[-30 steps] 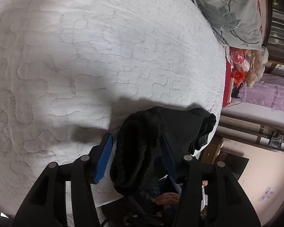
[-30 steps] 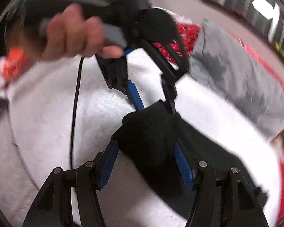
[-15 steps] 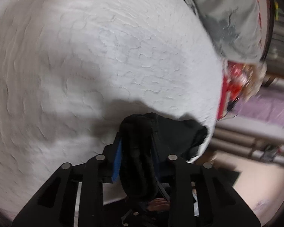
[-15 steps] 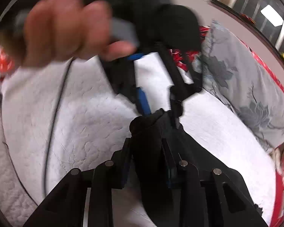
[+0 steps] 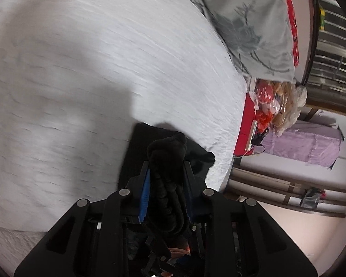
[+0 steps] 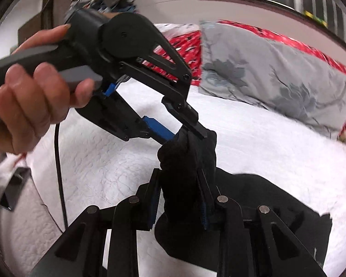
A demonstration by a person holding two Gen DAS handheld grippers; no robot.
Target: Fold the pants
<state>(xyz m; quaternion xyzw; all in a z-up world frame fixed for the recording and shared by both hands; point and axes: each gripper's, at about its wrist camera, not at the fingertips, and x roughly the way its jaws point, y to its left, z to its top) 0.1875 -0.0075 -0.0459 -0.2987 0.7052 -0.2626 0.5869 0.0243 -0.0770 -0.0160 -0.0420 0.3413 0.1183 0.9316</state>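
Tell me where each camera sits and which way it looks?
Left wrist: sits on the left tool, looking along its fingers over the white quilt toward the grey pillow; its black fingers show, shut on the black pants.
Right wrist: sits on the right tool, facing the person's hand holding the left tool; its fingers also pinch the pants.
Both share: pants, quilt, pillow.
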